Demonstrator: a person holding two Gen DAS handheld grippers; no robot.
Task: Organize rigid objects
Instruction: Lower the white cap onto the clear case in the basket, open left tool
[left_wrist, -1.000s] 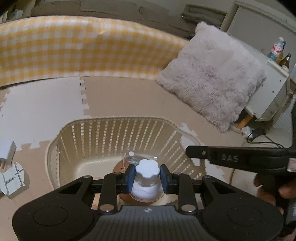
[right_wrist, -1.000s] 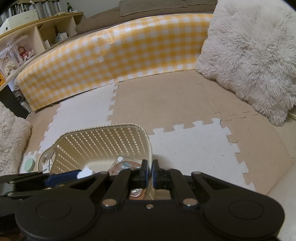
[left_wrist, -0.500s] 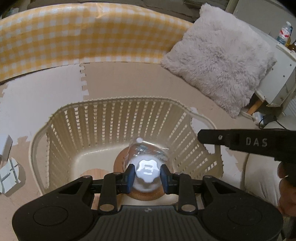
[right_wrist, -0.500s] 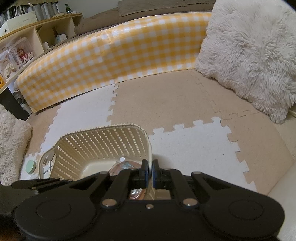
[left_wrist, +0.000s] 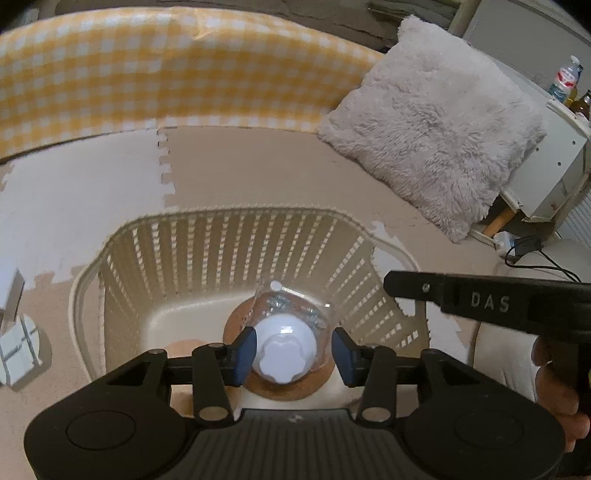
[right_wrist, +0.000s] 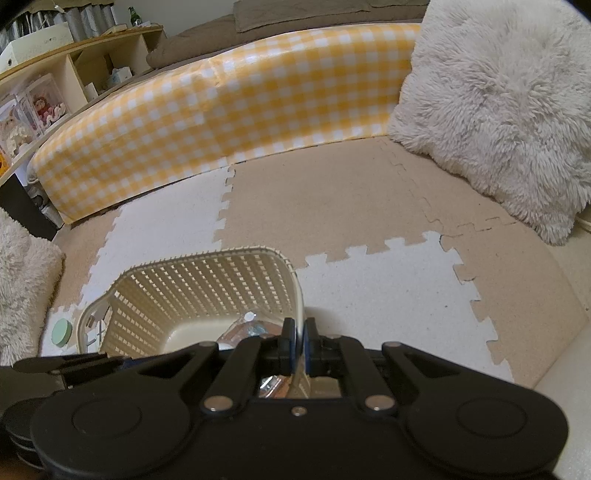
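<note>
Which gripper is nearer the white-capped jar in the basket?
Left. The left gripper straddles the white-capped jar, jaws just opened off its cap. The right gripper is clamped on the basket rim, off to the jar's side.

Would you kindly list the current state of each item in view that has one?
Left tongs: open, jaws just opened, pads clear of the white-capped bottle.
White-capped bottle: released, resting in the basket on a cork disc.
Right tongs: shut on the basket rim.
Basket: upright on the floor mat.
</note>
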